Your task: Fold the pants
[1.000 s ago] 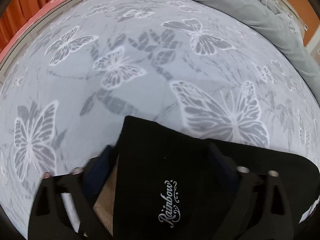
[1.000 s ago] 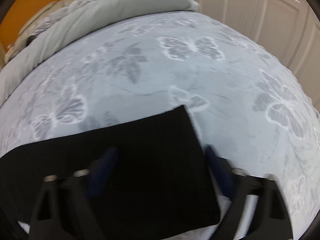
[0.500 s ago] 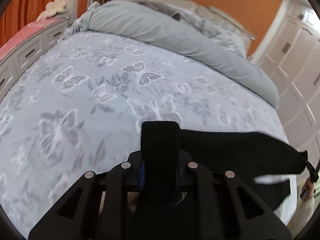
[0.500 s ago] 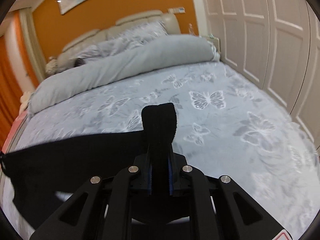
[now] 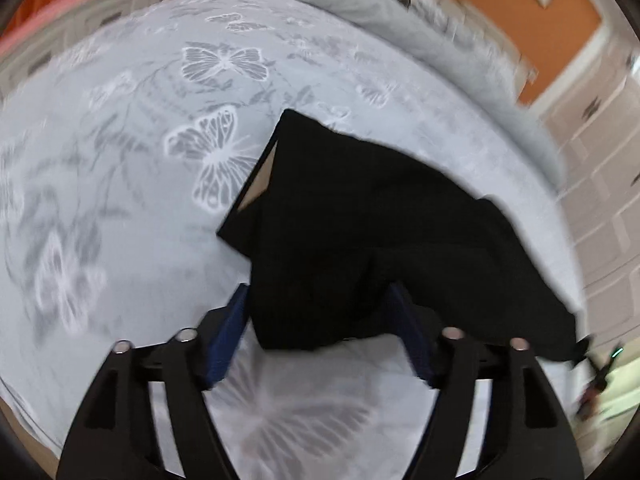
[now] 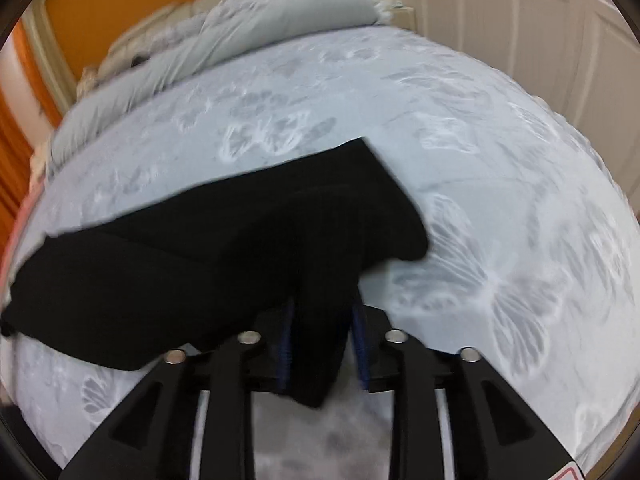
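The black pants [image 5: 360, 220] lie folded over on the butterfly-print bed. In the left wrist view my left gripper [image 5: 320, 312] stands open, its blue pads wide apart on either side of the near fold of the cloth. In the right wrist view the pants [image 6: 200, 256] stretch away to the left. My right gripper [image 6: 322, 328] has its blue pads partly apart with a bunch of black cloth between them; whether it still pinches the cloth is unclear. Both views are motion-blurred.
The grey-blue butterfly sheet [image 5: 120, 160] covers the bed. A rolled grey duvet [image 6: 248, 32] lies along the headboard end. White wardrobe doors [image 6: 520, 20] stand to the right of the bed. A drawer unit [image 5: 80, 12] stands at the left side.
Half a second ago both grippers were shut on the pants and held them lifted. Now the pants are laid down folded forward on the bed; the left jaws have opened wide, the right partly.
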Motion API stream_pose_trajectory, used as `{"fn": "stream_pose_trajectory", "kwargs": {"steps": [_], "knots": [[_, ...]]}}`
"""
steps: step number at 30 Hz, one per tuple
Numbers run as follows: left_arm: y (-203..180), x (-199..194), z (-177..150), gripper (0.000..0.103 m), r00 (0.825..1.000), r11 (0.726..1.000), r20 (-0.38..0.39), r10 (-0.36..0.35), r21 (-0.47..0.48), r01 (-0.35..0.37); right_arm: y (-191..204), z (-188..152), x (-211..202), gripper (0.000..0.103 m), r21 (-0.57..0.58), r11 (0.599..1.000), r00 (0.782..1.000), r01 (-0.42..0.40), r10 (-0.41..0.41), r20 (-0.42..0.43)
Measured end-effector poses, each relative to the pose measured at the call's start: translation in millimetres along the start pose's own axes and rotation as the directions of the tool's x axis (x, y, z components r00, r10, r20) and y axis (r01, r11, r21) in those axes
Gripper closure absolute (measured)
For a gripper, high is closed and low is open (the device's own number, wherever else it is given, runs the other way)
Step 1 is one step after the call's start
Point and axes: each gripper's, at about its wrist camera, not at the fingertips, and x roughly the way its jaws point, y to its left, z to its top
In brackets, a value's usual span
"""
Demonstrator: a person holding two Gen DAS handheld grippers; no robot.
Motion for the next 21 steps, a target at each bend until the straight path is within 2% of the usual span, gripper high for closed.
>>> {"fn": "stream_pose_trajectory", "kwargs": {"steps": [2, 3, 4, 6, 7, 9, 11, 13, 14, 15, 16, 17, 18, 19, 20, 21], "knots": [[5.7, -14.7, -4.7, 0.01, 0.997, 0.994, 0.036, -0.066, -0.085, 0.069, -1.8, -3.3, -18.0, 0.059, 0.009, 1.0, 0.999, -0.004, 0.004, 0.045], [9.9, -18.7, -8.8, 0.01, 0.993, 0.983, 0.044, -0.11, -0.141, 0.115, -1.8, -7.1, -27.1, 0.059, 0.016, 1.0, 0.998, -0.009, 0.008, 0.062], [15.4, -18.6, -14.6, 0.01, 0.984, 0.961, 0.039, -0.175, -0.213, 0.179, -0.4, -11.5, -34.3, 0.059, 0.024, 0.999, 0.997, -0.027, 0.025, 0.075], [21.6, -8.0, -24.7, 0.01, 0.976, 0.925, 0.007, -0.219, -0.316, 0.21, 6.4, -18.6, -42.2, 0.059, 0.029, 0.998, 0.995, -0.047, 0.045, 0.091], [24.9, 5.3, -30.4, 0.01, 0.973, 0.901, -0.03, -0.229, -0.385, 0.2, 12.1, -22.5, -44.4, 0.059, 0.024, 0.998, 0.994, -0.06, 0.058, 0.092], [27.2, 23.0, -34.5, 0.01, 0.956, 0.857, -0.064, -0.285, -0.463, 0.224, 26.0, -29.3, -44.0, 0.059, 0.012, 0.996, 0.993, -0.094, 0.093, 0.079], [29.4, 40.9, -28.1, 0.01, 0.923, 0.776, -0.058, -0.38, -0.563, 0.284, 43.9, -33.3, -42.0, 0.059, -0.014, 0.993, 0.991, -0.12, 0.121, 0.06], [30.3, 54.3, -16.7, 0.01, 0.908, 0.727, -0.053, -0.415, -0.619, 0.296, 61.1, -40.1, -41.2, 0.059, -0.036, 0.99, 0.989, -0.136, 0.137, 0.046], [30.5, 62.5, -10.5, 0.01, 0.906, 0.719, -0.069, -0.419, -0.634, 0.284, 70.6, -42.4, -39.9, 0.059, -0.049, 0.987, 0.988, -0.15, 0.152, 0.036], [29.3, 69.9, -6.9, 0.018, 0.904, 0.717, -0.092, -0.417, -0.645, 0.264, 77.4, -44.8, -39.6, 0.059, -0.055, 0.986, 0.987, -0.158, 0.16, 0.034], [31.0, 79.5, -3.8, 0.032, 0.901, 0.696, -0.098, -0.423, -0.671, 0.254, 82.3, -46.4, -38.6, 0.058, -0.058, 0.985, 0.986, -0.163, 0.164, 0.031], [29.4, 85.0, 0.7, 0.071, 0.895, 0.687, -0.106, -0.434, -0.681, 0.252, 87.2, -47.8, -36.5, 0.058, -0.06, 0.984, 0.985, -0.168, 0.17, 0.024], [27.6, 84.2, 6.0, 0.087, 0.896, 0.689, -0.109, -0.431, -0.681, 0.248, 93.1, -49.3, -33.8, 0.058, -0.059, 0.983, 0.985, -0.171, 0.172, 0.017], [19.0, 79.2, 19.5, 0.089, 0.901, 0.712, -0.106, -0.422, -0.653, 0.256, 97.6, -49.9, -31.8, 0.058, -0.061, 0.984, 0.985, -0.169, 0.17, 0.011], [3.3, 64.6, 39.2, 0.092, 0.908, 0.759, -0.082, -0.412, -0.583, 0.291, 102.1, -50.5, -30.6, 0.058, -0.066, 0.983, 0.985, -0.169, 0.17, 0.007], [-9.2, 48.9, 53.4, 0.094, 0.912, 0.792, -0.048, -0.408, -0.515, 0.328, 106.6, -50.8, -30.0, 0.058, -0.071, 0.983, 0.985, -0.171, 0.172, 0.006]]}}
